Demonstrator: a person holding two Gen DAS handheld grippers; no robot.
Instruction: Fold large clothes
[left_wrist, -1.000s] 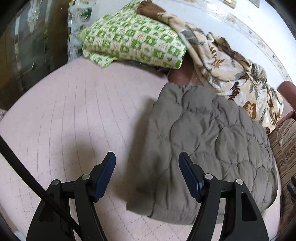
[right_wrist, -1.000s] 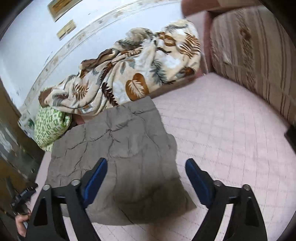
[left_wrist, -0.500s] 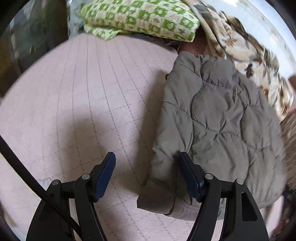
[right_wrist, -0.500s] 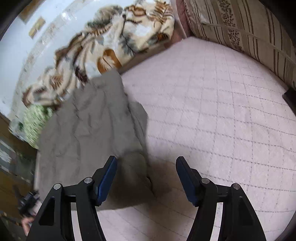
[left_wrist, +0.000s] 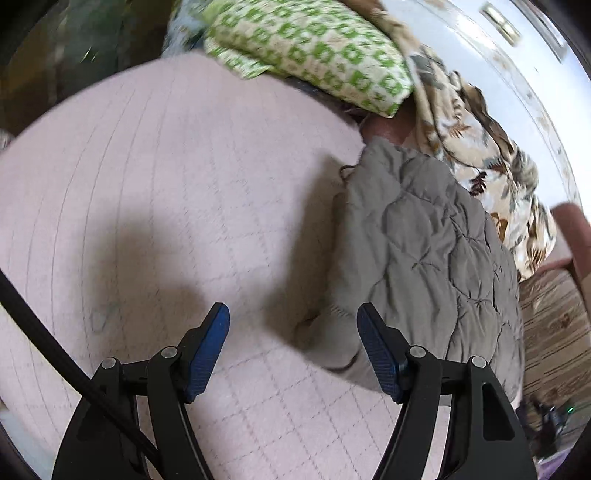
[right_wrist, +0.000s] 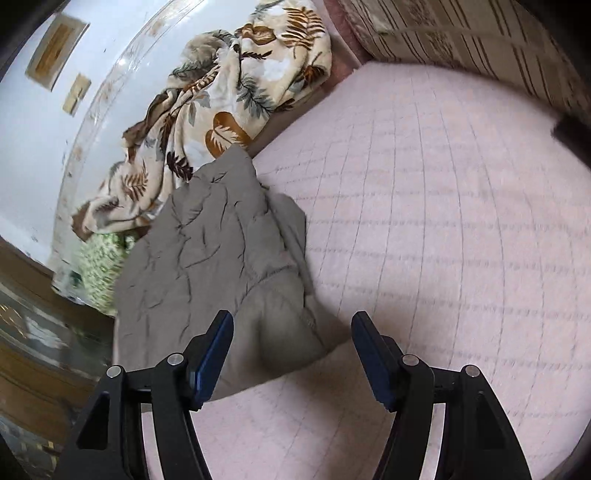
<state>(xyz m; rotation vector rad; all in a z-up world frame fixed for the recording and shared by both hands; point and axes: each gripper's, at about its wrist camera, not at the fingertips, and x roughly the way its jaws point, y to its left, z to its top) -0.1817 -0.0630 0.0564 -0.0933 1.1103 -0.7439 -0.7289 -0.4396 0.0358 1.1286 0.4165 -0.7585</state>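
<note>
One grey quilted jacket (left_wrist: 424, 251) lies folded on the pink quilted bed cover (left_wrist: 166, 184), towards the far side, its far end just short of one leaf-patterned blanket (right_wrist: 229, 92) heaped along the white wall. One green-and-white checked pillow (left_wrist: 314, 51) sits at the far left beside that blanket, and its near corner overlaps the blanket's edge. One striped cushion (right_wrist: 461, 40) stands along the right side of the bed.

There are two pairs of tongs, one in each hand. The left tongs (left_wrist: 293, 332) stand open over the jacket's near left corner; the right-hand pad is in front of the ribbed hem, but whether it touches the cloth I cannot tell. The right tongs (right_wrist: 291, 339) have narrowed slightly in the past moment and stand open over the jacket's near right corner, with a fold of cloth between the pads but not pinched.

Both views are smeared by motion, so the stitching on the bed cover is faint. The jacket's sleeves are tucked out of sight. The two frames on the wall (right_wrist: 59, 48) are too blurred to read. A black cable (left_wrist: 55, 350) crosses the left view's near corner and runs off the edge.
</note>
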